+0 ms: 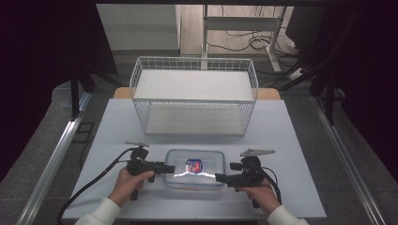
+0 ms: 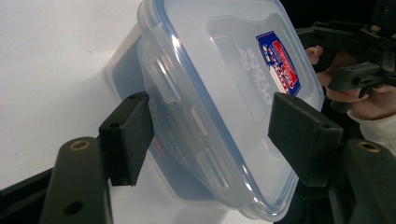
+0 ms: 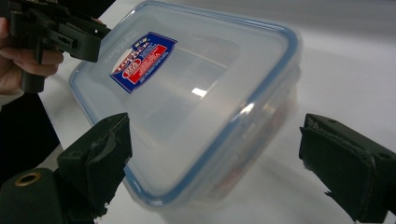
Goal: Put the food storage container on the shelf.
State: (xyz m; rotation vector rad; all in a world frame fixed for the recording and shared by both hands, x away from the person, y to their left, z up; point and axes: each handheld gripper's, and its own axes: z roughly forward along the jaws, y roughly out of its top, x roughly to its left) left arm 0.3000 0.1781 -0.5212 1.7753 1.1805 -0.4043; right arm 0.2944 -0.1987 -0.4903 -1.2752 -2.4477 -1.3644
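The container's [image 2: 219,107] far corner is cut off by the left gripper view's top edge; its label print [image 1: 194,165] cannot be read from above.

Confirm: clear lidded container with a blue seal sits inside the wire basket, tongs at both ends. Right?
Not quite. The clear container with the blue seal sits on the table in front of the wire basket, not inside it, as the high view shows. The left tongs and right tongs are at its two ends.
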